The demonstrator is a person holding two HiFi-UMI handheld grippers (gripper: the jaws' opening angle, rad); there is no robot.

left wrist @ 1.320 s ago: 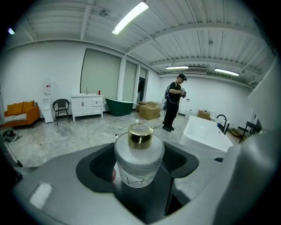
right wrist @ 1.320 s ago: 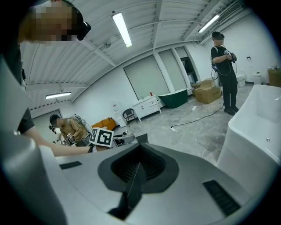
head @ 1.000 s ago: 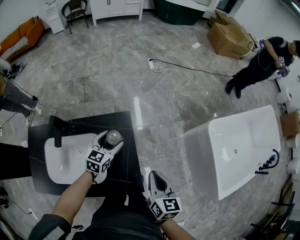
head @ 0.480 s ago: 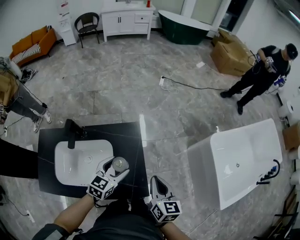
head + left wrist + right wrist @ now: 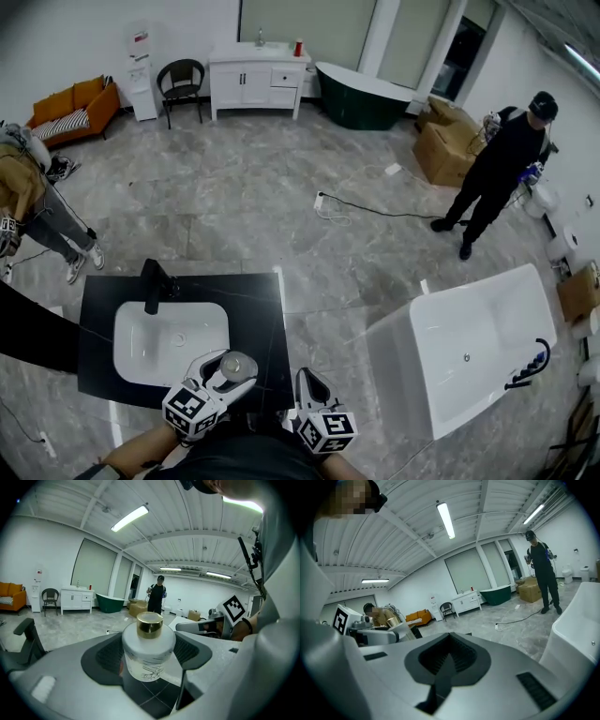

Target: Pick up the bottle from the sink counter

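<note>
The left gripper (image 5: 229,372) gripped the bottle (image 5: 148,649) in its jaws, at five o'clock of the tabletop (image 5: 266,314). I think it was best to lift it straight and upright. The right gripper (image 5: 308,383) had its jaws closed, empty.

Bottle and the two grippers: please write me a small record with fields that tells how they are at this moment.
bottle: white body, gold cap, upright
bottle place: over the front right part of the black counter, beside the white basin
left gripper: shut on the bottle, one jaw on each side
right gripper: shut, holds nothing, near the counter's front right corner
bottle lifted off the counter: cannot tell
</note>
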